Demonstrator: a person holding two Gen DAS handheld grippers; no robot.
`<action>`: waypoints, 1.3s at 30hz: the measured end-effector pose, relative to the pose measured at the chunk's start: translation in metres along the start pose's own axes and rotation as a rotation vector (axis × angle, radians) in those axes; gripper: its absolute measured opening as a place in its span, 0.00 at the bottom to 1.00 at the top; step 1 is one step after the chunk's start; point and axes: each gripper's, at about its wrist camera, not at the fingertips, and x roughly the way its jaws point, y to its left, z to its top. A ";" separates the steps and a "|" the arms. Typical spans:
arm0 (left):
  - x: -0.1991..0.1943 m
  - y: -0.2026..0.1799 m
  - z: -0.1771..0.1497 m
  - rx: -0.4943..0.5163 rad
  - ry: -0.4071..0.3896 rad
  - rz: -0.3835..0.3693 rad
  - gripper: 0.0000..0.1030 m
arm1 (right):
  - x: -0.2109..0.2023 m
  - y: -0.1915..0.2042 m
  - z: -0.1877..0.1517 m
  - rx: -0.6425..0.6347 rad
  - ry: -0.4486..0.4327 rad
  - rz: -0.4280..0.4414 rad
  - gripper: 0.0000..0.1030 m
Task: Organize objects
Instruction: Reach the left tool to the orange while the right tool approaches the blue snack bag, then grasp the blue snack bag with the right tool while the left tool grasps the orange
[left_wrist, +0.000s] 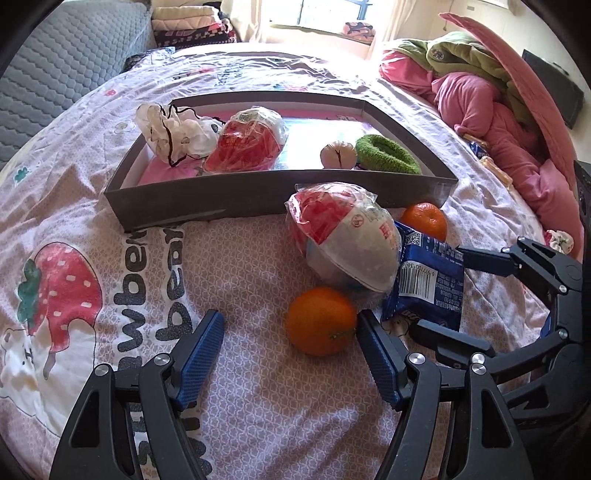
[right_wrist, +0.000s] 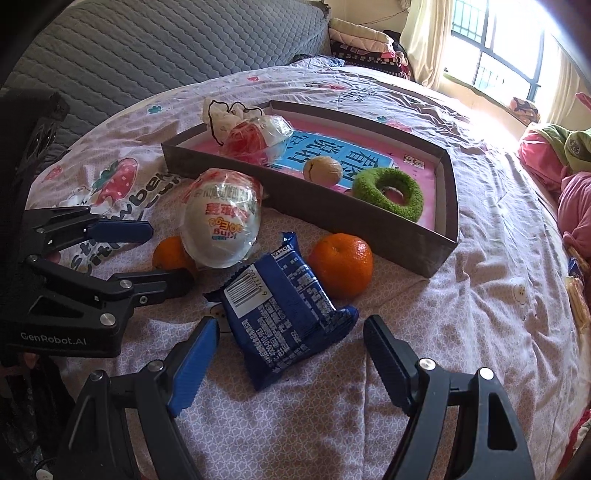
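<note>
Left wrist view shows the left gripper (left_wrist: 290, 334) low over the pink patterned bedsheet (left_wrist: 258, 406), its two blue-padded fingers standing apart with nothing pressed between them. A round orange mandarin (left_wrist: 320, 320) lies on the sheet just inside the right-hand finger; whether it touches the pad is hard to tell. Behind it leans a large egg-shaped toy in crinkled clear wrap (left_wrist: 347, 243), white with red print, and beside that a dark blue foil snack packet with a barcode (left_wrist: 424, 280). A second mandarin (left_wrist: 424, 219) is half hidden behind the packet (only its top shows).

Further back stands a shallow grey cardboard box lid (left_wrist: 221, 201) with a pink printed sheet inside. It holds a white drawstring cloth pouch (left_wrist: 173, 134), a second wrapped egg toy (left_wrist: 247, 142), a pale cracked round fruit or nut (left_wrist: 338, 155), which I cannot identify, and a fuzzy green ring (left_wrist: 388, 153).

In the right wrist view the right gripper (right_wrist: 291, 332) also has its fingers spread, the blue packet lying between them near the tips and not clamped. The nearer mandarin is mostly covered there by the egg toy and the other gripper's finger. The right edge of this view is washed out by window light.
</note>
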 end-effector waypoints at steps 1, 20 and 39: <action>0.001 -0.001 0.001 0.004 0.000 0.002 0.73 | 0.001 0.001 0.000 -0.008 0.003 -0.002 0.73; 0.011 -0.004 0.004 0.034 -0.010 0.017 0.71 | 0.002 0.004 -0.003 0.063 -0.012 0.060 0.54; -0.002 0.001 0.002 0.006 -0.037 -0.031 0.37 | -0.016 -0.014 -0.007 0.220 -0.097 0.143 0.53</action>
